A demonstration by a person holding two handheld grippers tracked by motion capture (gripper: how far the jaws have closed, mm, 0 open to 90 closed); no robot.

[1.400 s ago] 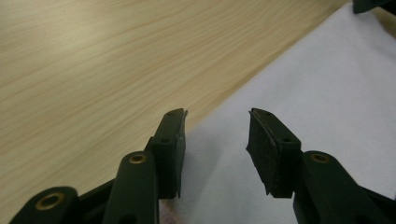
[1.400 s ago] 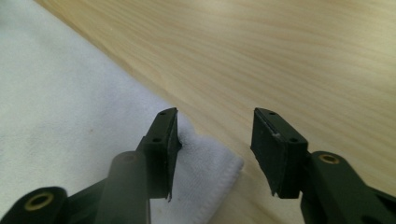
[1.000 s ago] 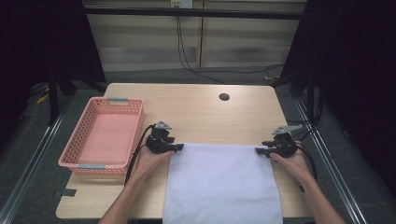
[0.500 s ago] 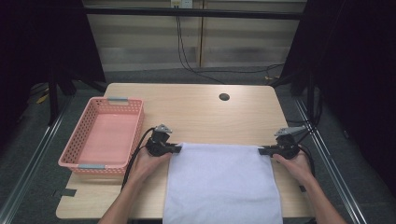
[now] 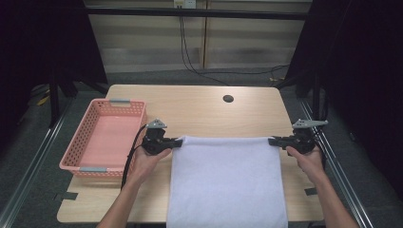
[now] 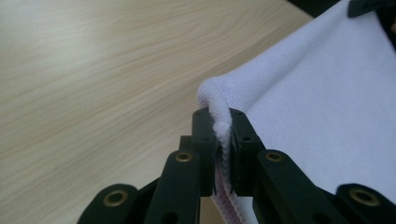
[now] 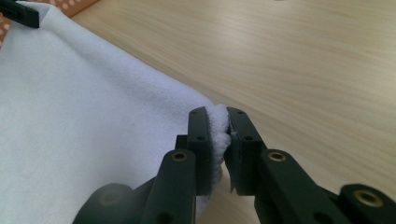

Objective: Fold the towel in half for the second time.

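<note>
We see a white terry-cloth towel point(image 5: 225, 183) spread on the light wooden table point(image 5: 199, 111), reaching over its near edge. The left gripper point(image 5: 175, 142), its jaws having just closed, pinches the towel's far left corner; the right gripper point(image 5: 273, 140) likewise pinches the far right corner. A pink perforated plastic basket point(image 5: 102, 137) sits at the table's left edge.
</note>
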